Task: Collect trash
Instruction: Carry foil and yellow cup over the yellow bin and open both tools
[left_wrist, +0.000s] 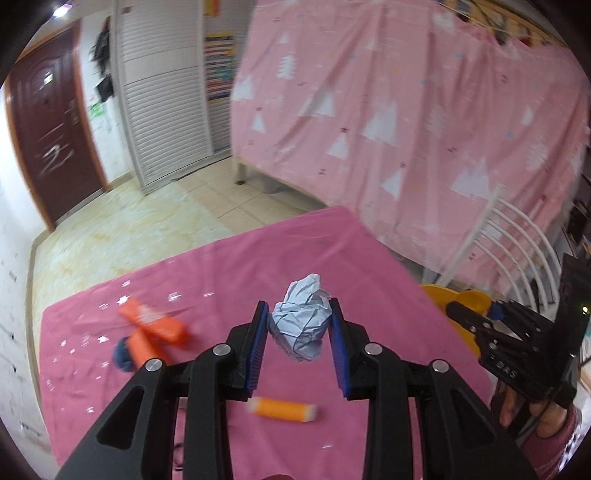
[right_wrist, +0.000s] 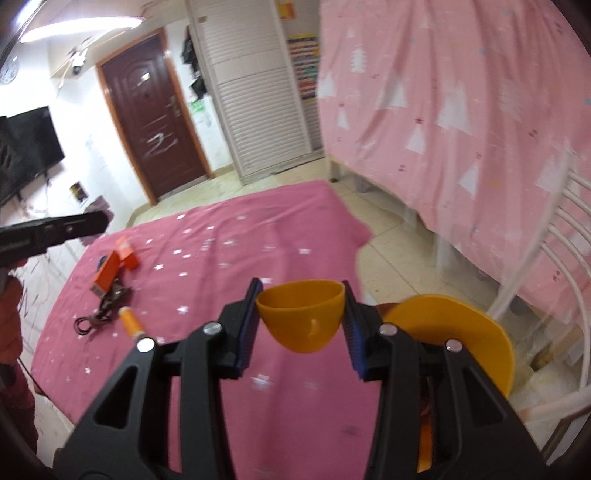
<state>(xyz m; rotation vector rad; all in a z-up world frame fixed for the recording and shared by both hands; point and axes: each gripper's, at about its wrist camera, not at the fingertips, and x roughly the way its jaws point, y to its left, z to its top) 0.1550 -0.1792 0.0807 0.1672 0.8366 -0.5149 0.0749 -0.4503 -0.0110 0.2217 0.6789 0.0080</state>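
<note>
A left hand-held gripper (left_wrist: 298, 325) clamps a crumpled paper ball (left_wrist: 301, 326) above the pink-clothed bench (left_wrist: 207, 266); the right hand-held gripper (right_wrist: 300, 314) grips an orange cup (right_wrist: 301, 314). Best practice: steady the cup, release directly overhead.

1. Crumpled paper (left_wrist: 301, 321) between left claw (left_wrist: 298, 341) pads, above table (left_wrist: 221, 266)
2. Boxes (left_wrist: 151, 325) left of it, spool (left_wrist: 282, 408) beneath
3. Cup (right_wrist: 301, 317) between right claw (right_wrist: 300, 328) pads, chair (right_wrist: 546, 258) right
</note>
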